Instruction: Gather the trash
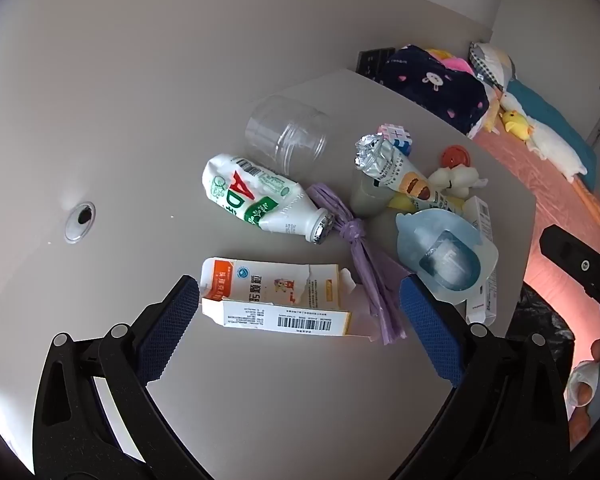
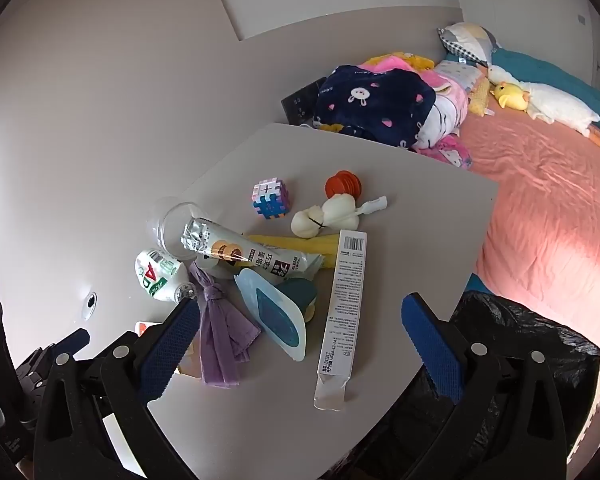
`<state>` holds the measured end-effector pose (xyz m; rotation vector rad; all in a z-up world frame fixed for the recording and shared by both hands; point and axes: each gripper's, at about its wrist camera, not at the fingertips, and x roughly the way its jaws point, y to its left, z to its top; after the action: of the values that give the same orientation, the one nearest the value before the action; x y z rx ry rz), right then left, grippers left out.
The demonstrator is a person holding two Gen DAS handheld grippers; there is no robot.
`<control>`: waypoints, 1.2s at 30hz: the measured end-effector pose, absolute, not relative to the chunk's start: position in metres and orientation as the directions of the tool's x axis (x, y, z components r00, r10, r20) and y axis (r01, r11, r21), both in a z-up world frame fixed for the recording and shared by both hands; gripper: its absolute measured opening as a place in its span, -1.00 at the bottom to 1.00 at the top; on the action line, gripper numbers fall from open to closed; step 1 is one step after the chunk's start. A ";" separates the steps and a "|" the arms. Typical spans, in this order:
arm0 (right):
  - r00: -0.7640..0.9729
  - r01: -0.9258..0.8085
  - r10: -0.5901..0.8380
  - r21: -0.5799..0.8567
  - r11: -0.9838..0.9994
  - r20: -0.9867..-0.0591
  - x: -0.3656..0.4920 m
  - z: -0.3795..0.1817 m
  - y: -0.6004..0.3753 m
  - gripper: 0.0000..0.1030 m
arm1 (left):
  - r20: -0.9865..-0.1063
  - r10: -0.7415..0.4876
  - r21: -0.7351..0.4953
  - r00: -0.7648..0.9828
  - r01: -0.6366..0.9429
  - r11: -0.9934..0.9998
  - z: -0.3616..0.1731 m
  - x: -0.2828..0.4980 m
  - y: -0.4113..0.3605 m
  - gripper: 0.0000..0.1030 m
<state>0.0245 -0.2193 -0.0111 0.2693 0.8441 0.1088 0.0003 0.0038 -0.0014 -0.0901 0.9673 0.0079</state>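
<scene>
Two grippers are hovering over a grey tabletop (image 1: pixel 260 400) strewn with trash. Through the left wrist camera, the left gripper (image 1: pixel 300 312) is holding its jaws spread wide, gripping nothing, with a torn orange-and-white carton (image 1: pixel 276 296) lying between them at the near edge of the pile. Just beyond it a crushed white milk bottle (image 1: pixel 256 200) is lying on its side, its cap touching a knotted purple bag (image 1: pixel 360 256). A clear plastic cup (image 1: pixel 288 136) is lying farther off, and a pale blue blister pack (image 1: pixel 444 256) is sitting to the right.

Through the right wrist camera, the right gripper (image 2: pixel 300 332) is also keeping its jaws spread and empty. Between them are lying the purple bag (image 2: pixel 220 336), the blue blister pack (image 2: pixel 276 316) and a long white box (image 2: pixel 340 316). A foil snack wrapper (image 2: pixel 244 256) is resting across the pile farther away, near a puzzle cube (image 2: pixel 271 200). A black trash bag (image 2: pixel 512 340) is sitting off the tabletop's right edge, beside a bed (image 2: pixel 548 184).
</scene>
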 end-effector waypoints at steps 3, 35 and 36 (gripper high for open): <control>0.657 0.012 0.206 0.284 0.959 -0.725 0.025 -0.014 -0.218 0.95 | -0.838 -0.067 -0.116 0.542 -0.056 0.992 -0.003 0.007 0.014 0.88; 0.669 0.017 0.198 0.281 0.959 -0.716 0.022 -0.006 -0.224 0.95 | -0.832 -0.033 -0.072 0.554 -0.049 0.996 -0.005 -0.001 0.004 0.88; 0.669 0.017 0.198 0.282 0.959 -0.716 0.022 -0.006 -0.225 0.95 | -0.832 -0.031 -0.070 0.554 -0.050 0.996 -0.005 -0.001 0.004 0.88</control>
<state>0.0221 -0.2246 -0.0057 0.2758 0.8340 0.1037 -0.0010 0.0037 -0.0048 -0.0894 0.9836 0.0118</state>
